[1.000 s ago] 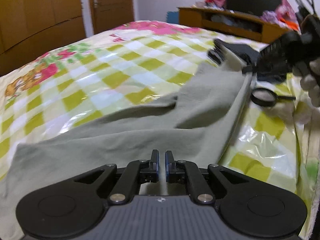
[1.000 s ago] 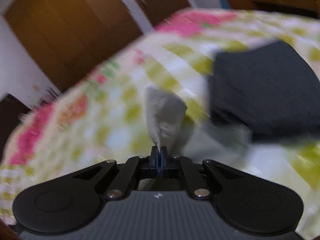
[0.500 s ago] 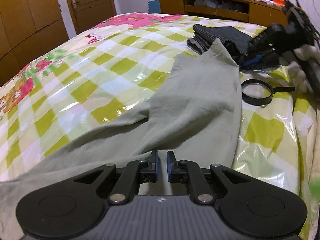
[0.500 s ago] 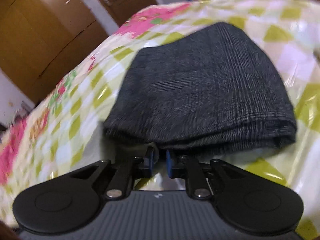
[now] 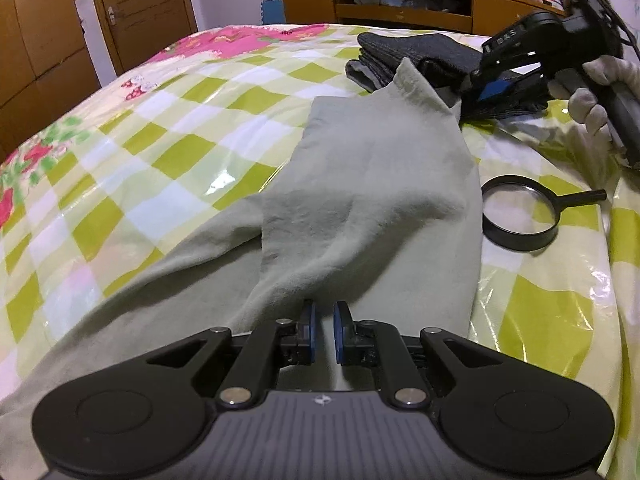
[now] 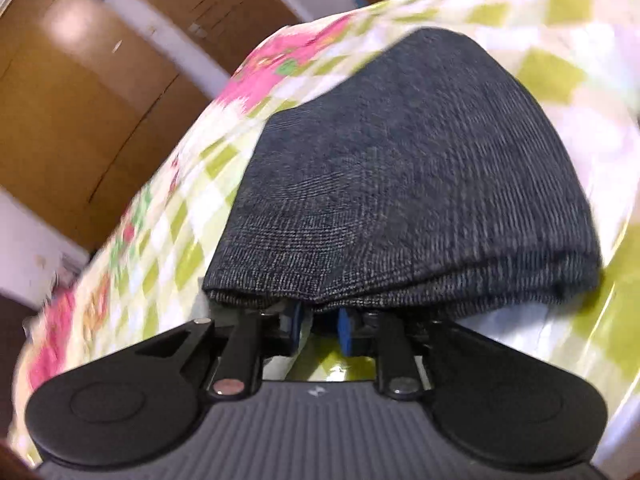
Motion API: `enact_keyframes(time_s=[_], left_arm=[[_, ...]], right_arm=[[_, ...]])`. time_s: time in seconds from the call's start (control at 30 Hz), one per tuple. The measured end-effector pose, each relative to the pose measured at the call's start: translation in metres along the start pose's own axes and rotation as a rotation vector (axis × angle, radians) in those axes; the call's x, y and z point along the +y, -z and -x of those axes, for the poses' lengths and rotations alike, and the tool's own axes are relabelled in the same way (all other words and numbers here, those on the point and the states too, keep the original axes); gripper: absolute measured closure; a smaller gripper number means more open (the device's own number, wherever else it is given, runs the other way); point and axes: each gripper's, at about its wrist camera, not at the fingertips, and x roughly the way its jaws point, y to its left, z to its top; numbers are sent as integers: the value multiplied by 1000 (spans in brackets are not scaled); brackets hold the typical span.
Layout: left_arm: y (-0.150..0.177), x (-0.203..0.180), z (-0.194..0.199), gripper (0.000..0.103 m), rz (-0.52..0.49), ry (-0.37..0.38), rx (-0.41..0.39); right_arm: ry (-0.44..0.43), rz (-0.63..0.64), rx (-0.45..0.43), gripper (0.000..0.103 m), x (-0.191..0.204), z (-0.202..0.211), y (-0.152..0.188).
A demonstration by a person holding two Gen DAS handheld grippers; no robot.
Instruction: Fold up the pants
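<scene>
- Step: leg just folded over on the pants (image 5: 360, 184); let go clean, then smooth crease w/o dragging cloth.
- Left hand-held gripper (image 5: 323, 330): jaws slightly apart, nothing pinched, pants directly under/ahead.
- Right hand-held gripper (image 6: 318, 330): jaws have just been opening, nothing gripped; nosed against dark folded garment (image 6: 400, 184), at far right corner of bed (image 5: 160, 152).
- Pants near bed's right edge, beside magnifying glass (image 5: 520, 212).

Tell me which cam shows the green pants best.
Left wrist: the green pants fill the middle, one leg folded over and reaching the dark folded clothes. Right wrist shows only those dark clothes; no pants discernible.
</scene>
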Motion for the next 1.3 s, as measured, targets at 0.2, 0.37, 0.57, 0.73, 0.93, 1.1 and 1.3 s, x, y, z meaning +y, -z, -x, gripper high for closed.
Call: enact_keyframes(time_s=[0.2, 0.37, 0.57, 0.73, 0.93, 1.1, 1.3], left_arm=[[-2, 2, -5, 76, 13, -2, 16], [-8, -1, -10, 76, 9, -15, 10], [-8, -6, -3, 76, 13, -1, -23], [-6, -7, -1, 75, 25, -10, -17], [-4, -7, 3, 75, 37, -8, -28], [-5, -5, 6, 75, 43, -3, -51], [-7, 2, 11, 75, 67, -9, -83]], right_arm=[[-17, -163, -44, 88, -32, -15, -17], [96, -113, -146, 85, -31, -22, -37], [8, -68, 8, 78, 2, 24, 8], [-77, -106, 75, 78, 10, 25, 28], [-33, -64, 123, 78, 26, -11, 16], [8, -126, 196, 98, 29, -33, 5], [-125, -169, 28, 99, 25, 16, 5]])
